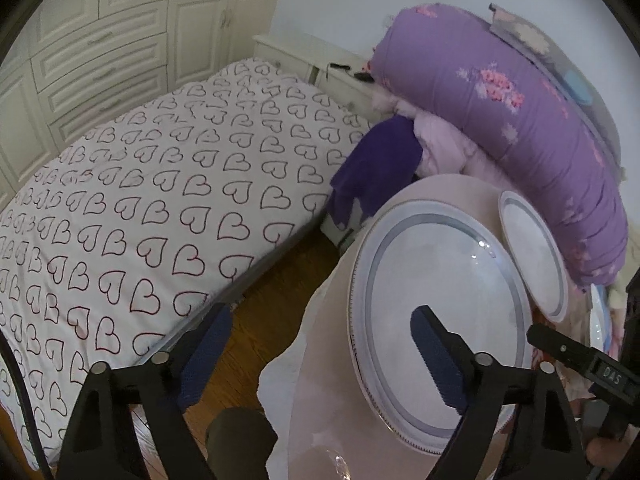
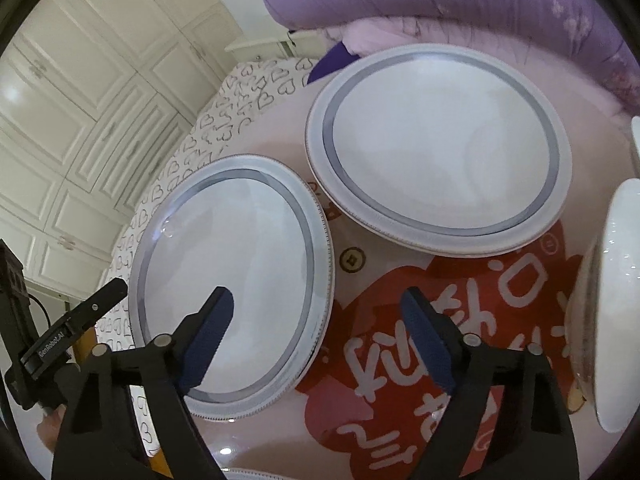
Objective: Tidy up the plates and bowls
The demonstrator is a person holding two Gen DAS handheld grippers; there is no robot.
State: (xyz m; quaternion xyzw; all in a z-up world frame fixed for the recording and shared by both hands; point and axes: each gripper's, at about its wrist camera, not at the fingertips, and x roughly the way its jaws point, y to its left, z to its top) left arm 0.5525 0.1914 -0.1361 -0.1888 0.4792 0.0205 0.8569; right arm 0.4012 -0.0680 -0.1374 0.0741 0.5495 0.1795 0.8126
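Observation:
Two white plates with a grey ring lie on a round table with a pink and red printed cover [image 2: 400, 360]. The near plate [image 2: 232, 280] is at the left, the far plate [image 2: 440, 144] behind it to the right. A white bowl [image 2: 612, 312] stands at the right edge. My right gripper [image 2: 316, 340] is open and empty, its left finger over the near plate. My left gripper [image 1: 320, 344] is open and empty, its right finger over the near plate [image 1: 436, 312]. The far plate [image 1: 536, 256] shows behind it.
A bed with a heart-print sheet [image 1: 140, 200] lies left of the table, with wood floor [image 1: 260, 320] between. Purple bedding [image 1: 500, 120] is piled behind the table. White wardrobes [image 2: 80, 120] line the far wall. Another plate's rim [image 2: 248, 474] shows at the bottom edge.

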